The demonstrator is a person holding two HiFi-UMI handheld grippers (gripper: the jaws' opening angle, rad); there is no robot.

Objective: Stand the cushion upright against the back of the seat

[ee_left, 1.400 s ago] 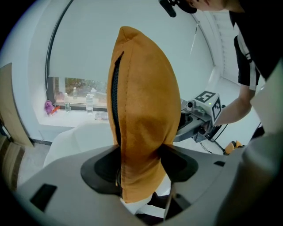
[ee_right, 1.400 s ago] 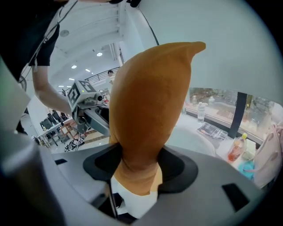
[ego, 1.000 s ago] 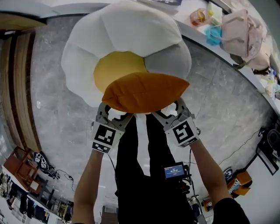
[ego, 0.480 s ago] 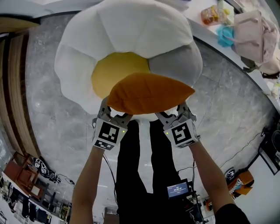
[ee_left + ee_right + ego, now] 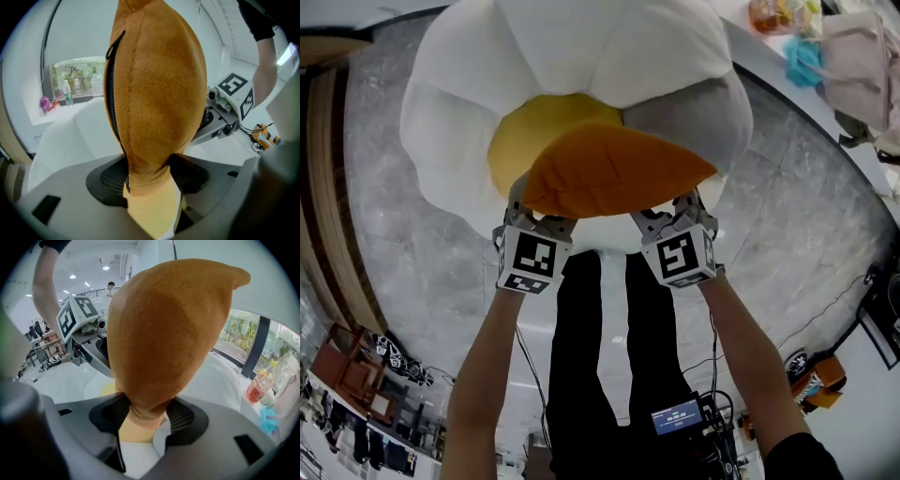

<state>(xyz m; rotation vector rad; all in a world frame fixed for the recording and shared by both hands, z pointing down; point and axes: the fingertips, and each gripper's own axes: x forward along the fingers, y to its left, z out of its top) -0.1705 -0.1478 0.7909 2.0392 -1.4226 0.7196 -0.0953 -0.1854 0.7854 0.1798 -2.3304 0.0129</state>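
The left gripper [image 5: 531, 202] and right gripper [image 5: 671, 212] each have their jaws clamped on the orange cushion's [image 5: 614, 173] near edge. Spaced apart, they keep it steady over the white flower-shaped seat [image 5: 459, 122], not yet propped upright.

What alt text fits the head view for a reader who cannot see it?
The left gripper and right gripper both clamp the orange petal of a big flower-shaped cushion, white and grey with a yellow centre, held over a grey marble floor. The right gripper's jaws have just closed slightly further on the petal.
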